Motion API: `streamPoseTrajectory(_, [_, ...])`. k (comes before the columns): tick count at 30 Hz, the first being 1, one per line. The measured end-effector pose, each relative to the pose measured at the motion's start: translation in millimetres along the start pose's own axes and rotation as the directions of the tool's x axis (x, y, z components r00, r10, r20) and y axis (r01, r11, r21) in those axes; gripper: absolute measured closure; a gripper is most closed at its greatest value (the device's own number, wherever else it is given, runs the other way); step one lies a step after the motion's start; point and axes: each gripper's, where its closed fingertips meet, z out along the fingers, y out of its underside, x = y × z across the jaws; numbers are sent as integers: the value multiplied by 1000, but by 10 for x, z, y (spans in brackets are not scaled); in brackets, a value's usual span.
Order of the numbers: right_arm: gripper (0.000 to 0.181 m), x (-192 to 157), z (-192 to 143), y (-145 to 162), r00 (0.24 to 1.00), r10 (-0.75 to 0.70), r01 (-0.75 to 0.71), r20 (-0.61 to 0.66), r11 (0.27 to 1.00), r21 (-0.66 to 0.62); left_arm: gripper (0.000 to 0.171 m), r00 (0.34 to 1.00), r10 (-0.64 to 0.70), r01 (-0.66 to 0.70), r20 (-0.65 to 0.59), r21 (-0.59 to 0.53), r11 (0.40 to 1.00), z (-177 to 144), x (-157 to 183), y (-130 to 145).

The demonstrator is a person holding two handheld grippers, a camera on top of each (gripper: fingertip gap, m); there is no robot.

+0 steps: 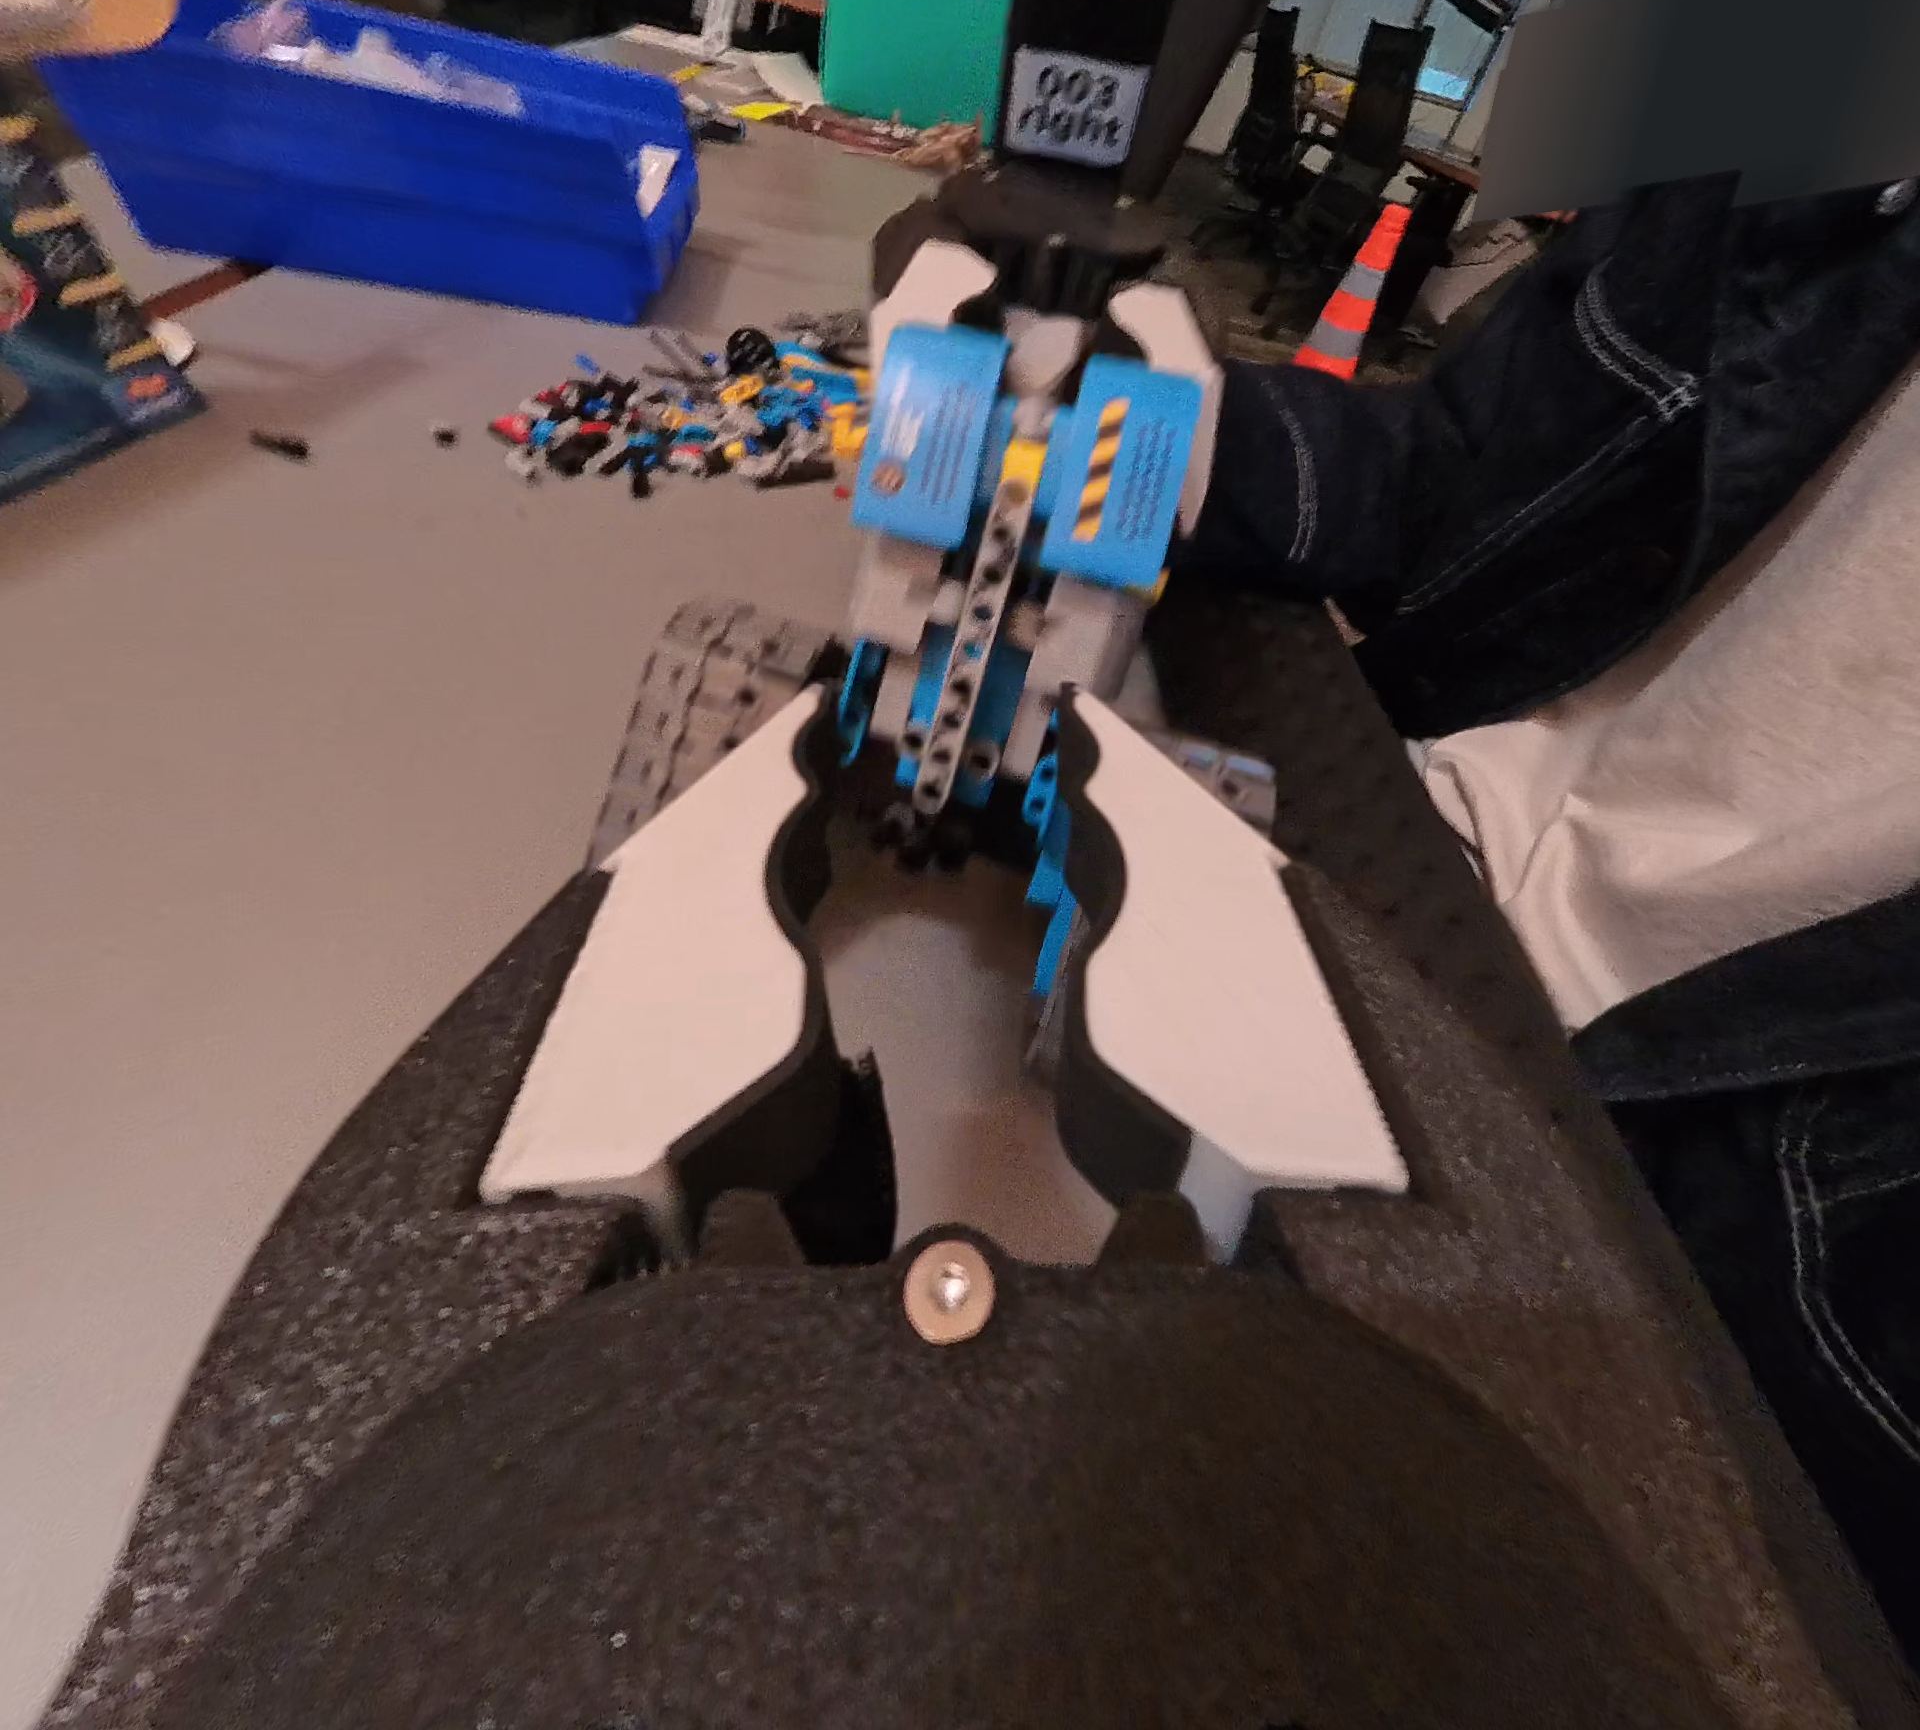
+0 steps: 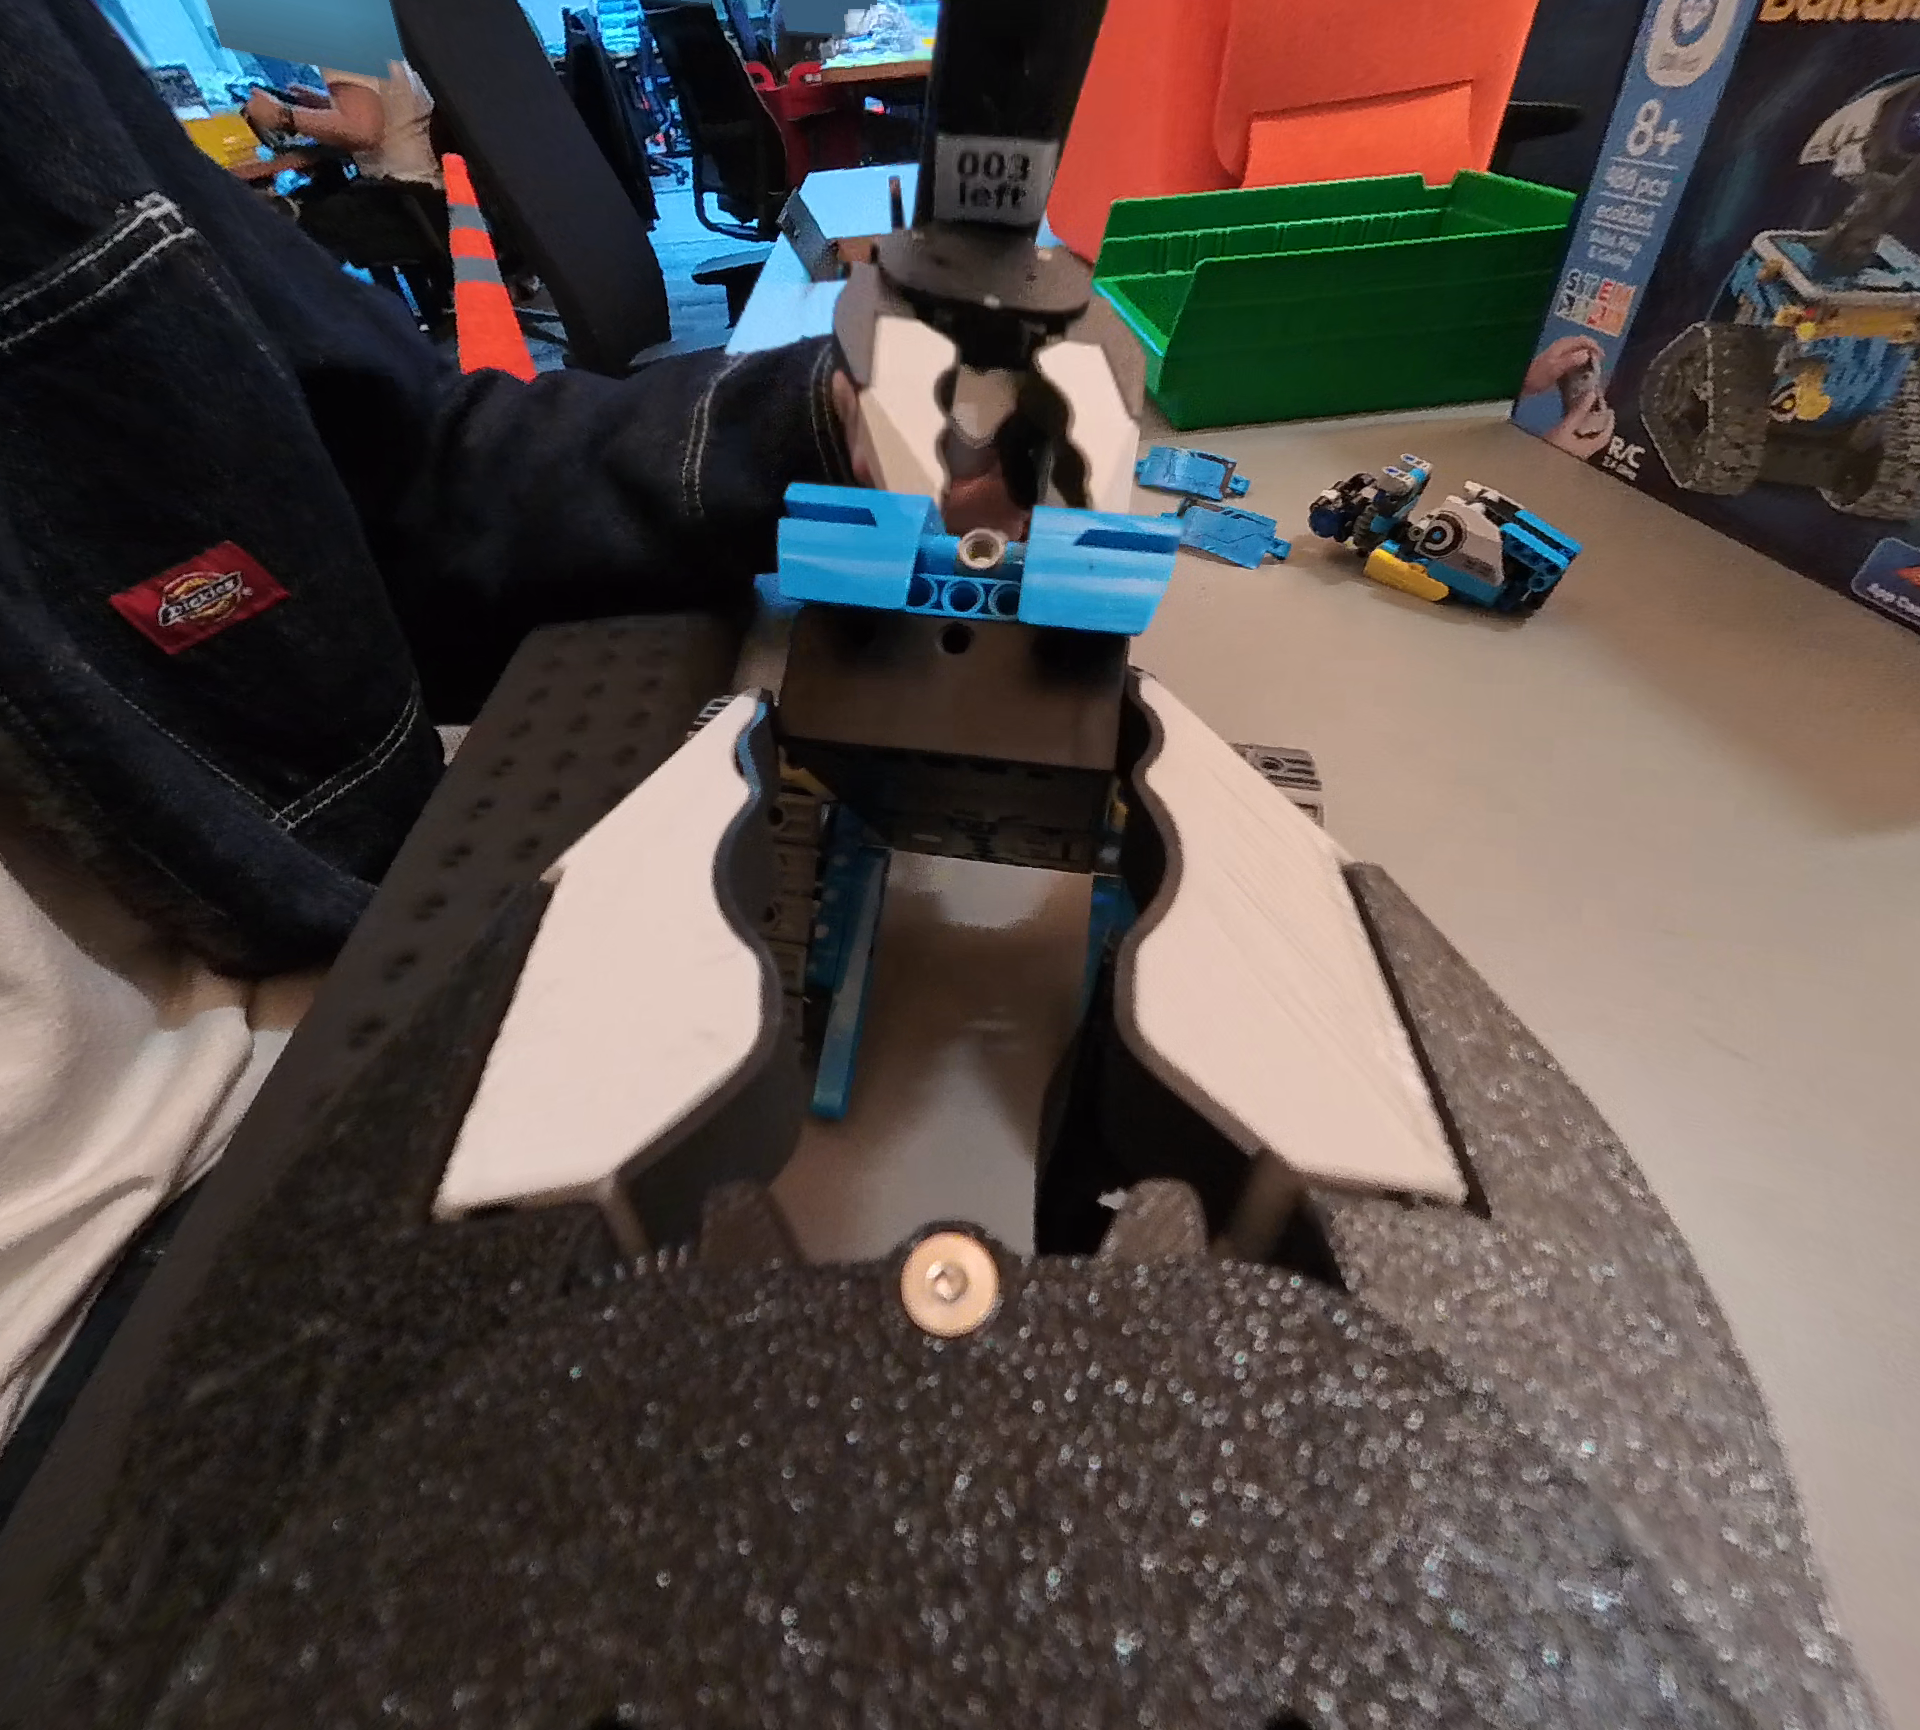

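A blue, black and grey toy brick vehicle (image 1: 966,641) with grey treads is held between my two grippers above the grey table (image 1: 312,745). My left gripper (image 1: 945,714) is shut on its blue lower frame. My right gripper (image 2: 945,714) is shut on its black block (image 2: 956,724). The right gripper (image 1: 987,631) faces me in the left wrist view, behind two blue stickered panels (image 1: 935,444). The left gripper (image 2: 987,475) faces me in the right wrist view, behind the blue panels (image 2: 977,558).
A blue bin (image 1: 395,142), a pile of loose bricks (image 1: 675,423), a green bin (image 2: 1340,298), an orange bag (image 2: 1330,18), a printed box (image 2: 1766,226), a small brick sub-assembly (image 2: 1455,537) and two loose blue panels (image 2: 1205,496) stand around. A person's dark sleeve (image 2: 312,485) and a black perforated plate (image 2: 561,745) are close. My right fingertips sit around 6 centimeters from my left ones. The small brick sub-assembly (image 2: 1455,537) lies around 25 centimeters away from my left fingertips.
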Motion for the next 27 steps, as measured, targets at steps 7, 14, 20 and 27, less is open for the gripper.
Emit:
streamPoseTrajectory(7, [118, 5, 9, -10, 1000, 22, -22, 12, 1000, 17, 139, 999, 42, -41, 17, -84, 996, 64, -40, 185])
streamPoseTrajectory(14, [115, 32, 3, -34, 999, 50, -50, -4, 997, 52, 151, 994, 108, -104, 19, -166, 981, 242, -13, 290])
streamPoseTrajectory(20, [79, 184, -36, 5, 989, 82, -76, -120, 996, 56, 157, 990, 118, -100, 78, -199, 975, 352, -40, 266])
streamPoseTrajectory(27, [105, 186, -36, 63, 997, 52, -51, -51, 999, 14, 165, 988, 143, -129, 50, -218, 967, 522, 87, 283])
